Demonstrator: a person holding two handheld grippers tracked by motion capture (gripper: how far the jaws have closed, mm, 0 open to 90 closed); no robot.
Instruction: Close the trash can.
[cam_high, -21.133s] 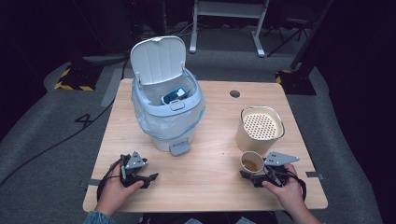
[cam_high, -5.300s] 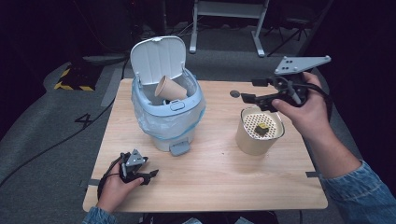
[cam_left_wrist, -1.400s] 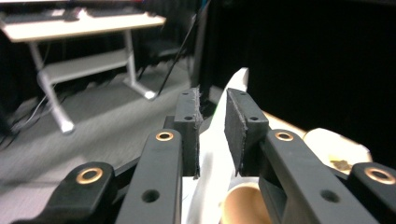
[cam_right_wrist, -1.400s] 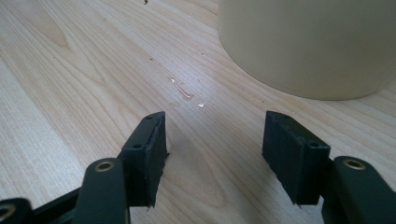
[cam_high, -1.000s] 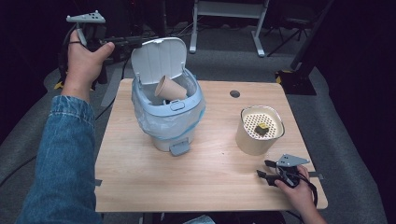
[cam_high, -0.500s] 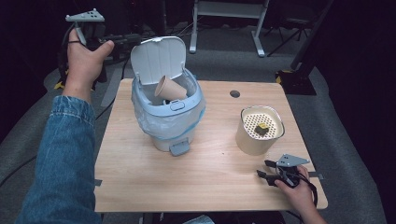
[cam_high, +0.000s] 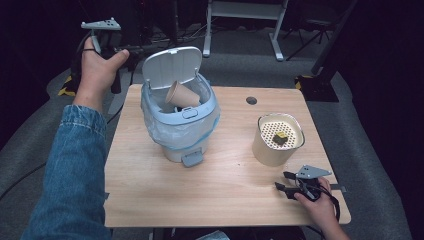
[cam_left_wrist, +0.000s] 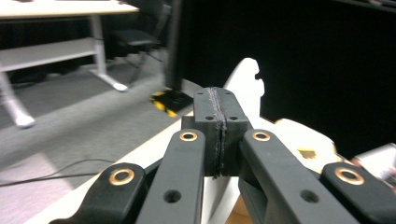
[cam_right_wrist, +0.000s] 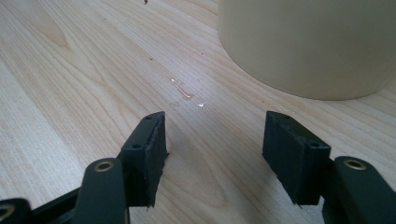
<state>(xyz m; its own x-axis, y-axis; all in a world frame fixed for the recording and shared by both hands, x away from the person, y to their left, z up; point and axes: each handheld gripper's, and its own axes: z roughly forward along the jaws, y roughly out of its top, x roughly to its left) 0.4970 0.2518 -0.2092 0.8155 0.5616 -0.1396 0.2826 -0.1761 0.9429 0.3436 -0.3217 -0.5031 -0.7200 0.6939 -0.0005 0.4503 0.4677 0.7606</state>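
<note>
A pale blue pedal bin (cam_high: 180, 135) with a plastic liner stands at the table's back left, its white lid (cam_high: 170, 67) up. A brown paper cup (cam_high: 179, 95) leans inside it. My left gripper (cam_high: 136, 50) is held up beyond the table's back left corner, level with the lid. In the left gripper view my left gripper (cam_left_wrist: 217, 128) is shut, the pads pressed together with nothing between them after closing the last bit, and the lid's edge (cam_left_wrist: 246, 79) is just behind. My right gripper (cam_high: 281, 182) (cam_right_wrist: 212, 140) rests open on the table near the front right.
A beige canister (cam_high: 270, 150) (cam_right_wrist: 303, 46) with a perforated insert and a small dark-yellow bit (cam_high: 280, 138) on it stands just beyond the right gripper. The wooden table (cam_high: 225, 185) has a round hole (cam_high: 251, 100) at the back. Desk legs and cables lie on the floor behind.
The left hand has dipped a little and shifted slightly toward the bin lid. The right hand and the things on the table have not moved.
</note>
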